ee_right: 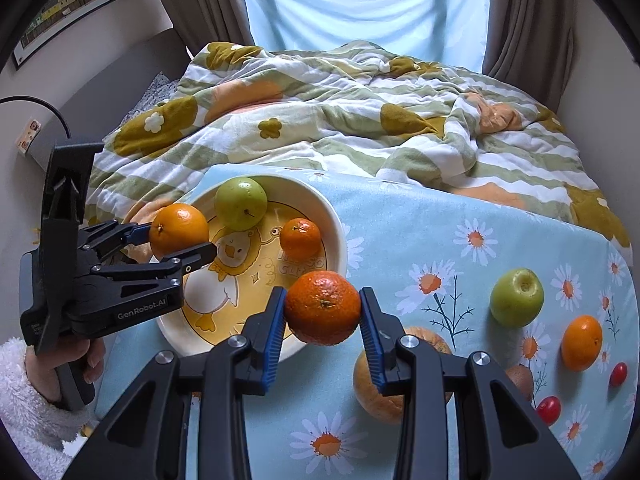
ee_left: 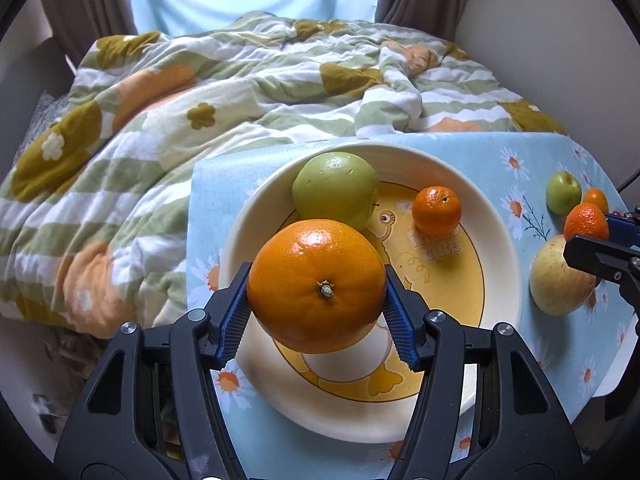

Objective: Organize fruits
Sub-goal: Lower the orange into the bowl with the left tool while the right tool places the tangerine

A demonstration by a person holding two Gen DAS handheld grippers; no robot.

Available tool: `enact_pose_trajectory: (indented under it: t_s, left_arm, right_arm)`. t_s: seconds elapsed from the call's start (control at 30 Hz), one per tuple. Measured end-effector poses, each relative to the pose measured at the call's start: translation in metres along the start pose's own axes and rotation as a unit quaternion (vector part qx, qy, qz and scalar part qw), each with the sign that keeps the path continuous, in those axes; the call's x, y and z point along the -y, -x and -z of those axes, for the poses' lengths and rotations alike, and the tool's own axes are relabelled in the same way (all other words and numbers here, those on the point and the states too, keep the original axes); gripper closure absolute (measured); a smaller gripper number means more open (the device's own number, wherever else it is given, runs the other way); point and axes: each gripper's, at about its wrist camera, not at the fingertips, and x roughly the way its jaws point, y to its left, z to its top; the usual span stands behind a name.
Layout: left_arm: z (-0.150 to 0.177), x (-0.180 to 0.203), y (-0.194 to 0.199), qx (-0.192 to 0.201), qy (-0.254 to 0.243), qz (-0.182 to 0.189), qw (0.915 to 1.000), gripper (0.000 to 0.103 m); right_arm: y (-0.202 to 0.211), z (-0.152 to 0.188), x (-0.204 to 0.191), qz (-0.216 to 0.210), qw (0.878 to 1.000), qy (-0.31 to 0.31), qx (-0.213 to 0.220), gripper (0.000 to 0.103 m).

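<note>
My left gripper (ee_left: pixel 317 296) is shut on a large orange (ee_left: pixel 316 286) and holds it above the near left part of a cream bowl (ee_left: pixel 500 216) with a duck picture. The bowl holds a green apple (ee_left: pixel 336 190) and a small mandarin (ee_left: pixel 437 211). My right gripper (ee_right: pixel 323 310) is shut on a mandarin (ee_right: pixel 323 307) and holds it above the cloth just right of the bowl's (ee_right: pixel 334 216) near rim. The left gripper (ee_right: pixel 178 240) with its orange (ee_right: pixel 179 230) shows at the left of the right wrist view.
On the blue daisy cloth (ee_right: pixel 420 232) lie a yellow-red apple (ee_right: pixel 370 388), a small green apple (ee_right: pixel 517 298), another mandarin (ee_right: pixel 582 343), a brown fruit (ee_right: pixel 520 380) and two cherry tomatoes (ee_right: pixel 549 409). A rumpled flowered quilt (ee_right: pixel 340 120) lies behind. A curtained window is at the back.
</note>
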Motion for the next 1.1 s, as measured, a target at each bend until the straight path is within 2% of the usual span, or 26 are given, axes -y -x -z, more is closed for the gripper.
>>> enact_pose_trajectory:
  t_s: [0.13,0.2,0.23,0.27,0.33,0.7,0.83,1.1]
  left_arm:
    - [0.000,0.003,-0.006,-0.003,-0.017,-0.009,0.9998,0.035]
    - [-0.001,0.004,-0.003,0.005,-0.019,-0.004,0.9998,0.030]
    - [-0.002,0.005,0.000,0.011,-0.017,-0.003,0.9998,0.010]
    - [-0.003,0.006,0.002,0.017,-0.017,-0.008,0.9997,0.000]
    - [-0.004,0.007,0.009,0.031,-0.017,-0.013,0.9993,0.000]
    - [0.012,0.007,0.041,0.022,0.019,-0.030,0.9991,0.000]
    - [0.019,0.010,0.054,0.022,0.024,-0.053,0.9980,0.000]
    - [0.037,0.012,0.071,0.020,0.041,-0.068,0.9966,0.000]
  right_arm:
    - [0.001,0.001,0.000,0.001,1.000,-0.011,0.003,0.070]
    - [0.003,0.000,0.001,0.002,1.000,-0.014,0.002,0.070]
    - [0.004,0.000,0.002,0.002,1.000,-0.014,0.003,0.070]
    - [0.005,0.000,0.003,0.002,1.000,-0.013,0.004,0.070]
    - [0.007,0.000,0.004,0.004,1.000,-0.013,0.004,0.070]
    - [0.010,-0.009,0.005,-0.025,1.000,0.012,-0.003,0.070]
    - [0.003,-0.015,-0.003,-0.043,0.999,0.030,-0.010,0.070]
    - [-0.023,-0.020,-0.024,-0.067,0.996,0.056,-0.030,0.070]
